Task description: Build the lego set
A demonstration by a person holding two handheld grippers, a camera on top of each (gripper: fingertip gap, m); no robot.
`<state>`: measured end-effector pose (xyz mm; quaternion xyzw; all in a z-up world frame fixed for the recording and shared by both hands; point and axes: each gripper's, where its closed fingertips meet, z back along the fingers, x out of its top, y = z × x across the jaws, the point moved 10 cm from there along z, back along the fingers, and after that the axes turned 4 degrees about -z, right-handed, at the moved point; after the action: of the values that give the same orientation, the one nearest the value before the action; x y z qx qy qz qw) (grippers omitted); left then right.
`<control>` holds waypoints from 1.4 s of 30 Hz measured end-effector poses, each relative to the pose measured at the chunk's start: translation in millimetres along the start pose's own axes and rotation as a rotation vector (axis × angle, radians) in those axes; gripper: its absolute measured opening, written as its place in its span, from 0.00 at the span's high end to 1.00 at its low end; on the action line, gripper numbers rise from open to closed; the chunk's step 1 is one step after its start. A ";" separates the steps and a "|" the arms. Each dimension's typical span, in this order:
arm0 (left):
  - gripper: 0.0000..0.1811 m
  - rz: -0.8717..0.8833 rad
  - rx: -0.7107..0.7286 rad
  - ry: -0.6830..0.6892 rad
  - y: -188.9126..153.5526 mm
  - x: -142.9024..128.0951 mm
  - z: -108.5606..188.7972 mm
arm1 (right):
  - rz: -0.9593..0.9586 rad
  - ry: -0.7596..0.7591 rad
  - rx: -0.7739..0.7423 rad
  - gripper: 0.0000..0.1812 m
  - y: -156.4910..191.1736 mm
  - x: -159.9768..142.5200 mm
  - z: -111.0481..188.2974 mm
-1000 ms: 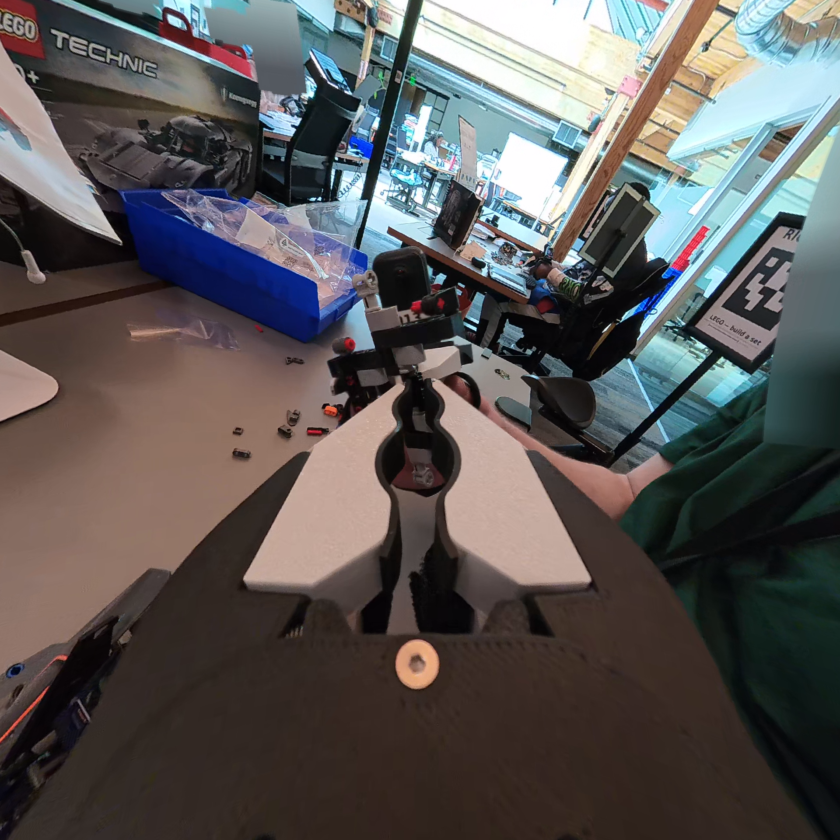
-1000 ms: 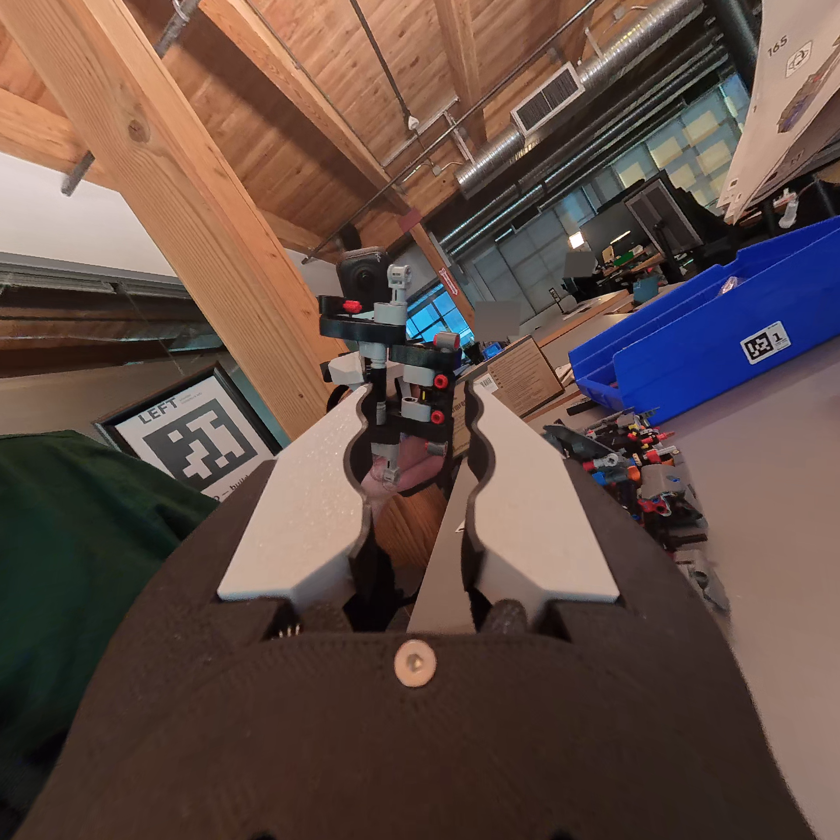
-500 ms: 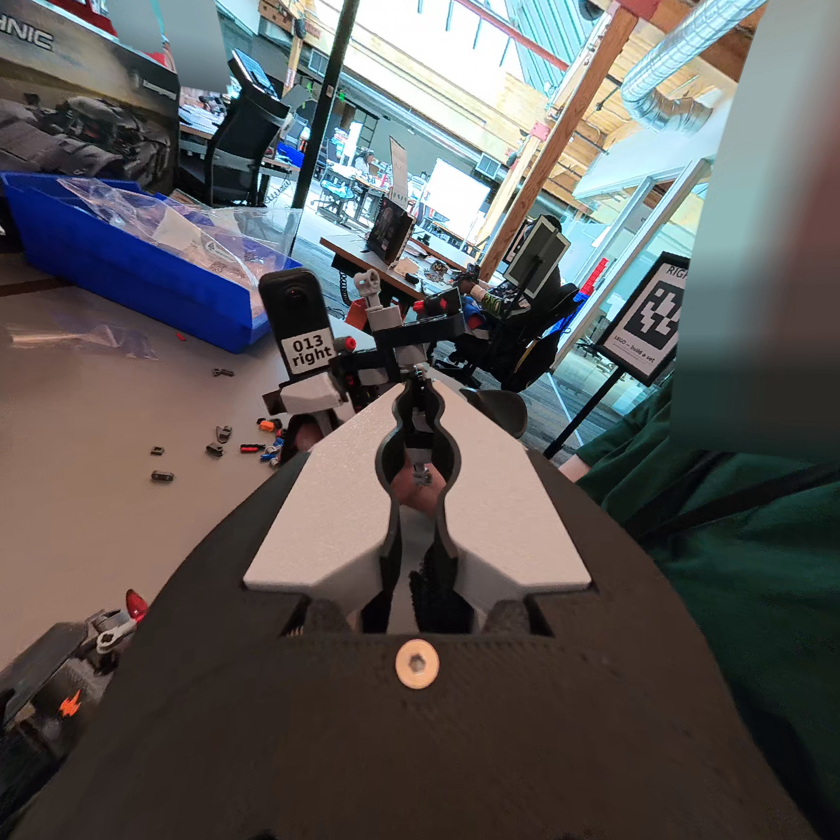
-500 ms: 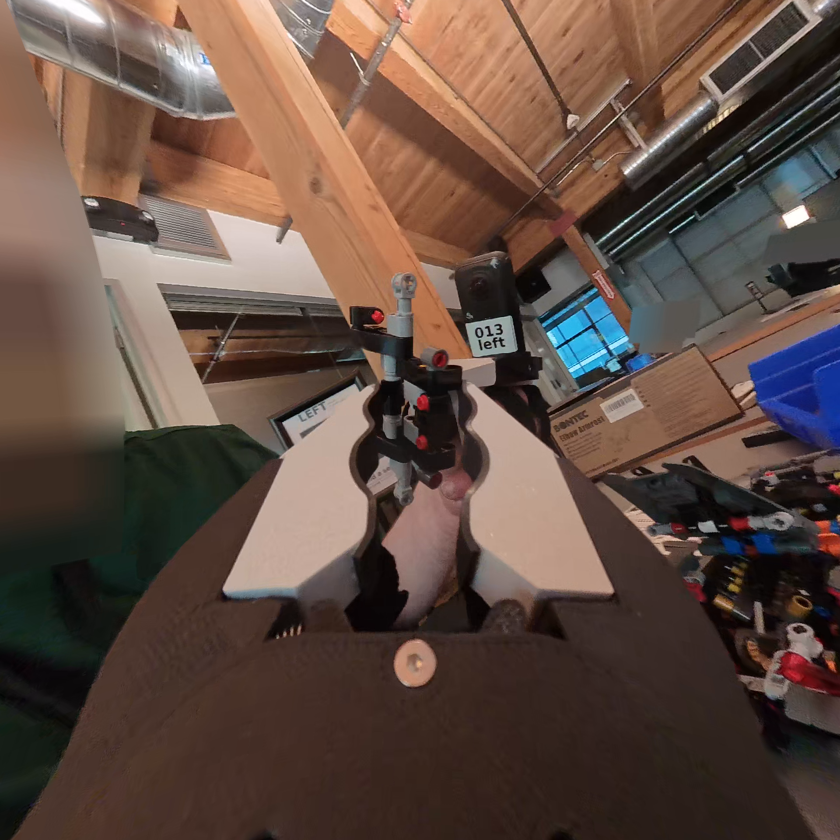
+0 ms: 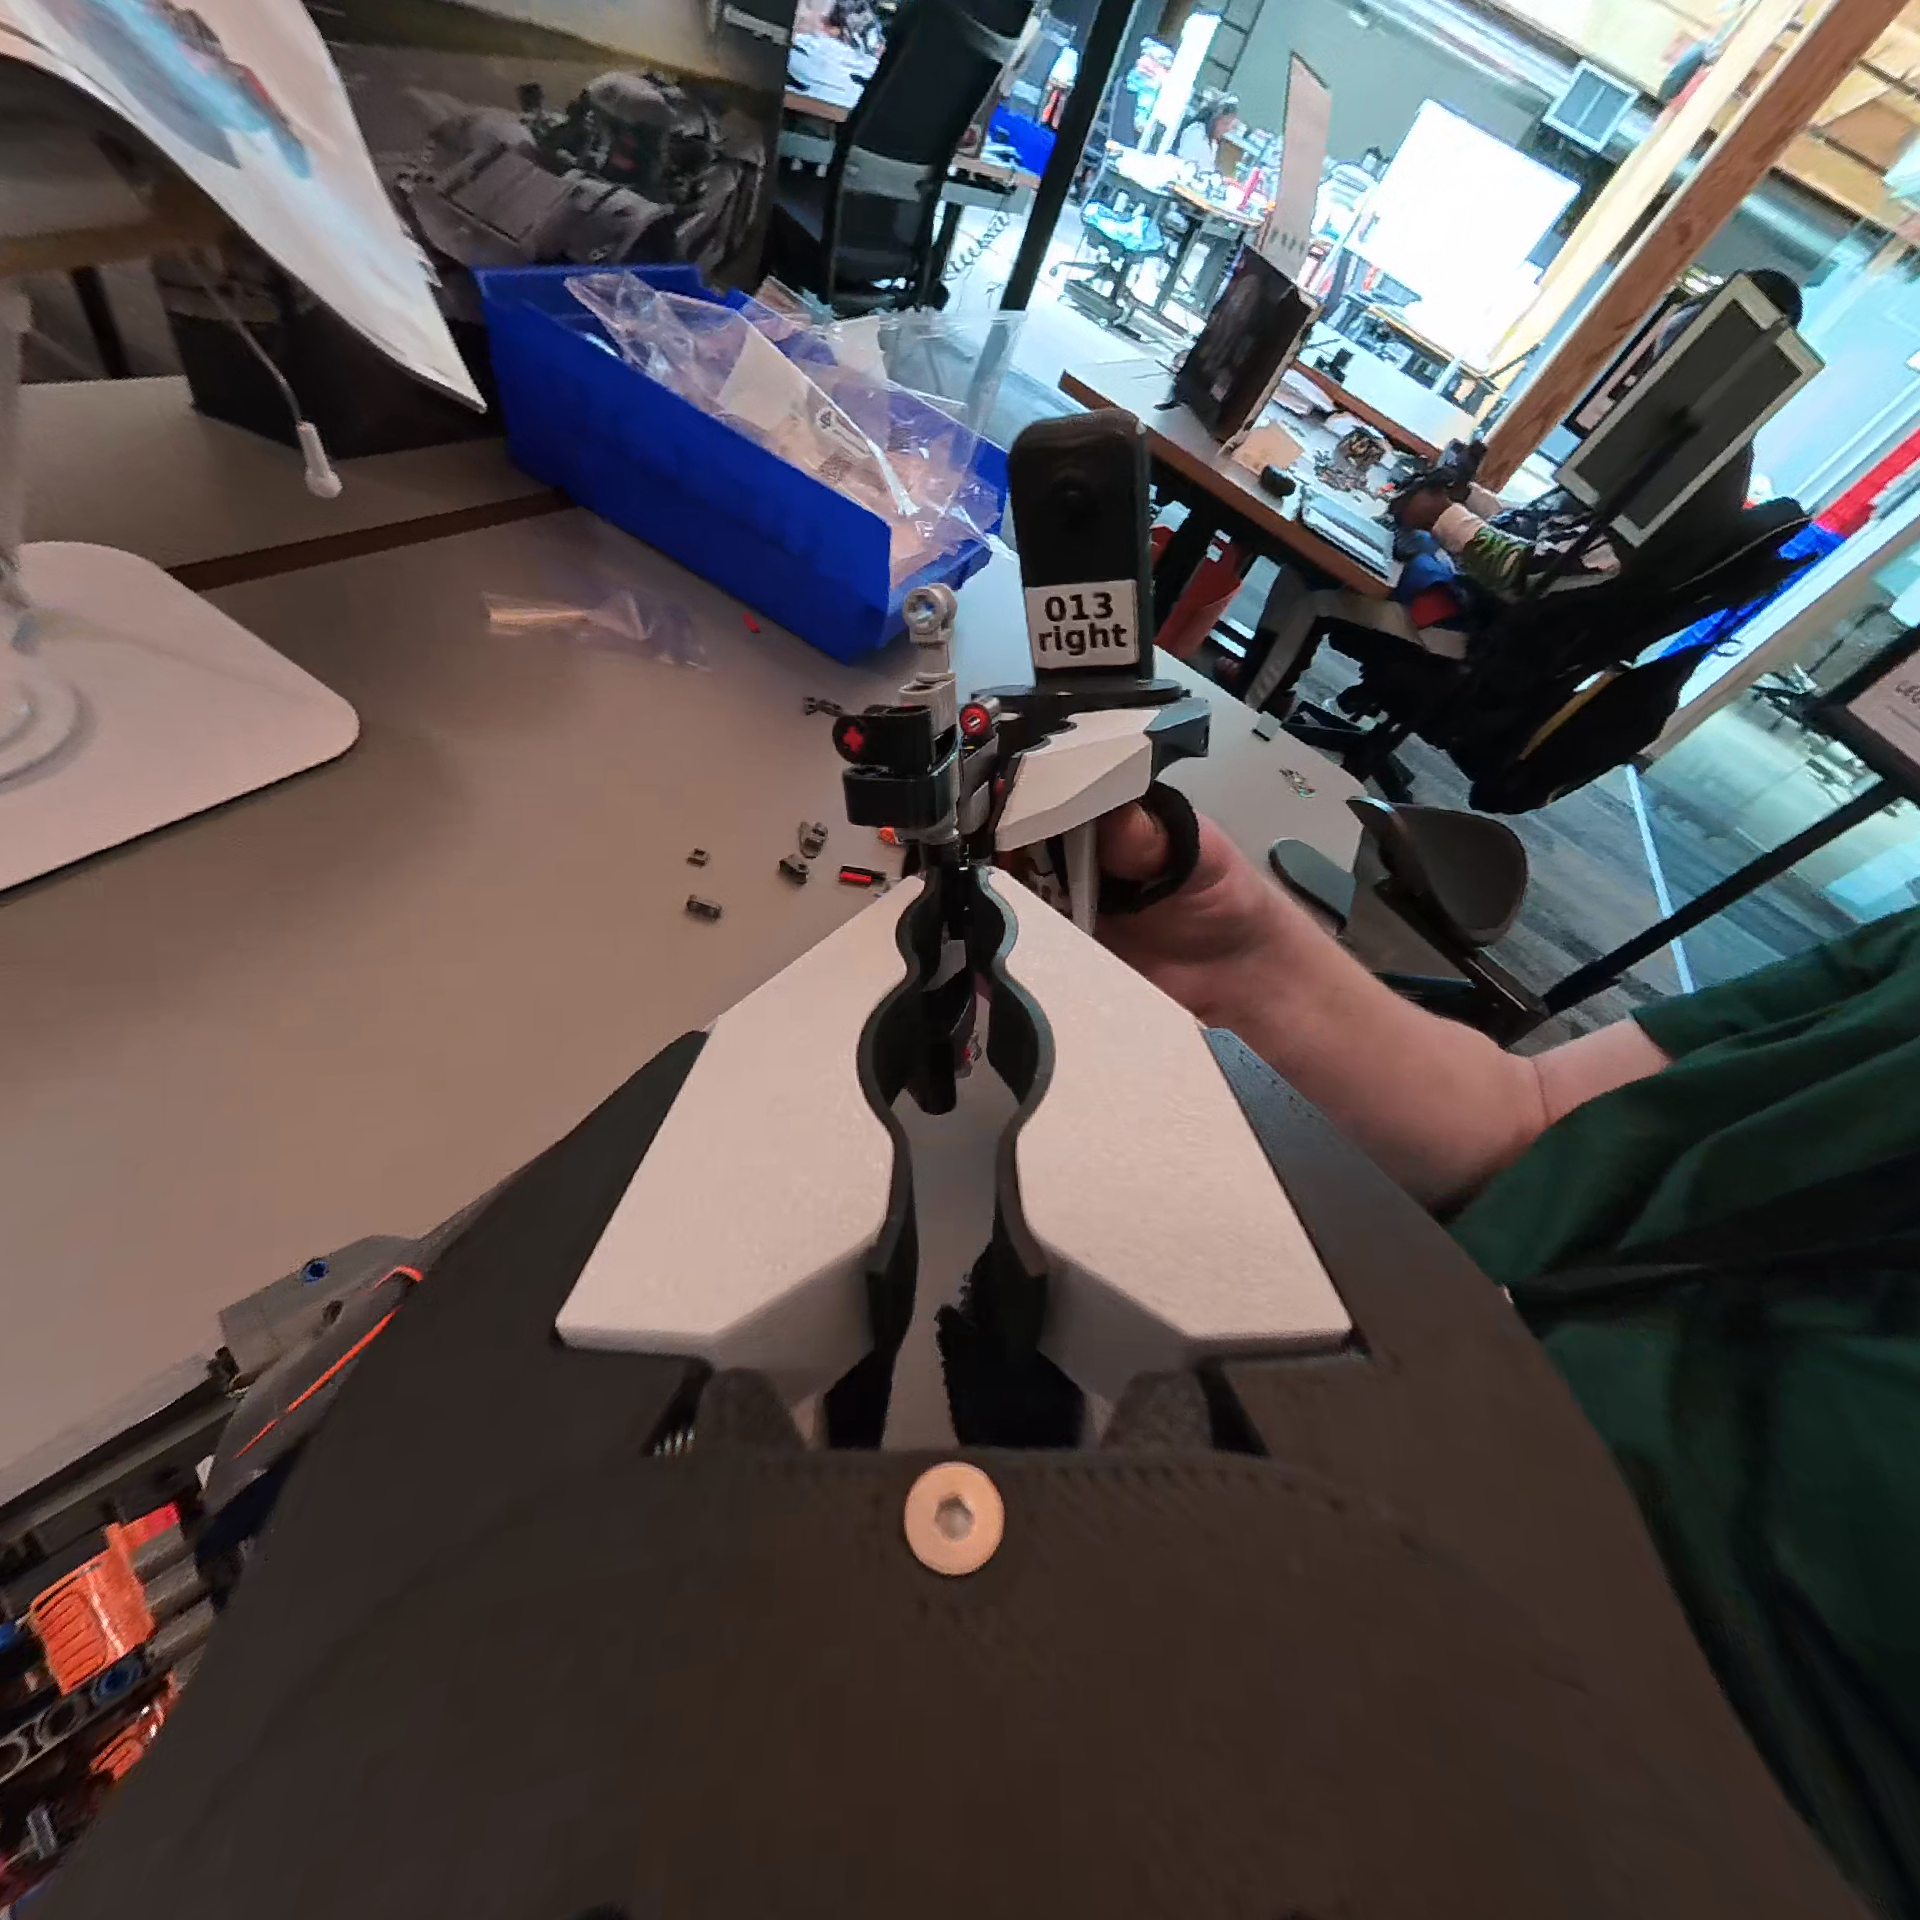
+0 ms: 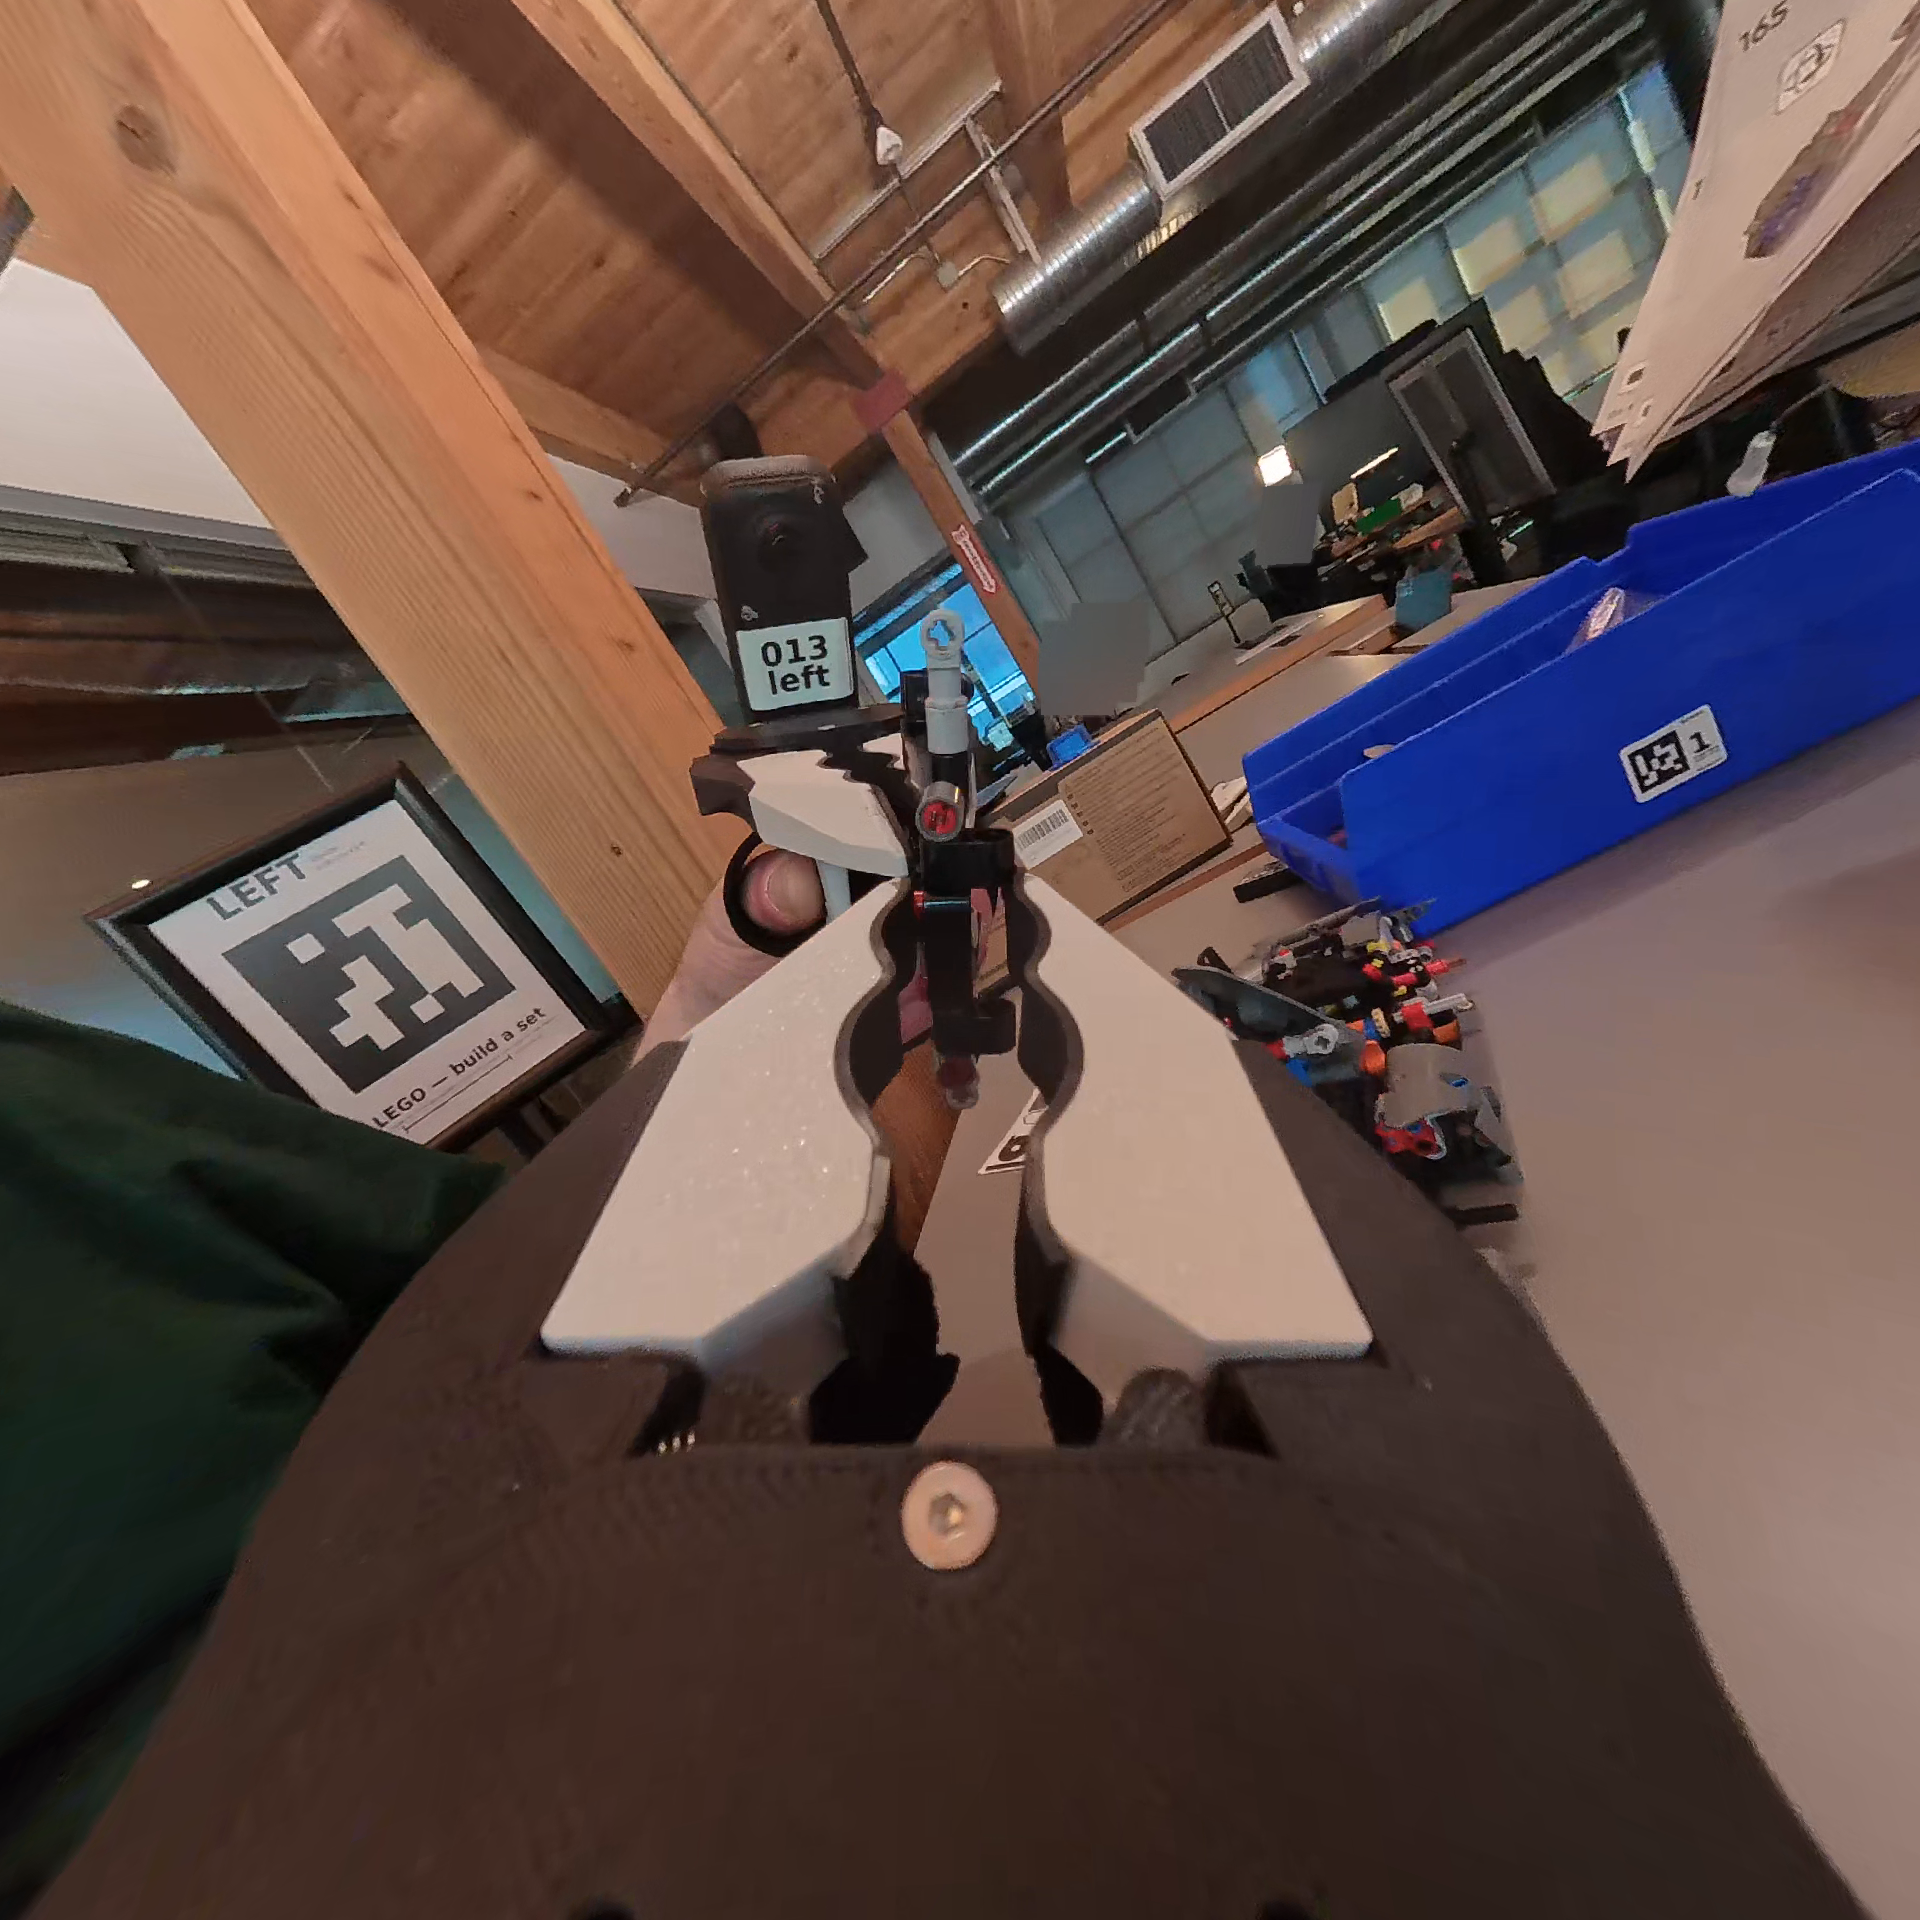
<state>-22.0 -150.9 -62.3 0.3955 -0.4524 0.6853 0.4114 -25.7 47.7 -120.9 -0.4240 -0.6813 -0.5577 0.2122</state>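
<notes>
Both pairs of jaws pinch the same small black-and-grey lego assembly [image 5: 928, 774], held up in the air between the two tools: the left gripper [image 5: 951, 914] has its white fingers [image 5: 790, 1101] drawn close on the assembly's lower black stem, and the right gripper [image 6: 954, 914] clamps the black part of it from the opposite side, its white fingers [image 6: 1153, 1122] almost meeting at the tips. By size, the grey tabletop [image 5: 436, 935] spreads widest beneath everything. On it, at the far side, sits a long blue plastic bin [image 5: 717, 499] filled with crumpled clear plastic bags [image 5: 790, 384]; the right wrist view shows the same bin's outer wall [image 6: 1558, 748]. A white printed instruction sheet [image 5: 260, 156] hangs over the bin's left end. A heap of mixed coloured lego parts [image 6: 1371, 1039] lies on the table just in front of the bin in the right wrist view. A bare hand [image 5: 1226, 914] grips the right tool's handle, with a green sleeve [image 5: 1714, 1247] behind it. A few tiny dark loose pieces [image 5: 790, 862] are scattered on the table beneath the raised assembly. At the assembly's top a thin light-grey rod with a ring end [image 5: 930, 623] stands upright, and red pins [image 5: 852, 740] show at its black beams.
</notes>
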 end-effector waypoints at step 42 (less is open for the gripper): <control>0.69 -0.472 0.546 -0.023 -50.8 -35.8 20.0 | 0.297 0.292 -0.445 0.96 52.4 15.2 -11.4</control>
<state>40.7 -164.5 -74.6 0.5921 -0.1535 0.6624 0.4326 6.6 43.2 -75.7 -0.4704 -0.4351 -0.7113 0.2889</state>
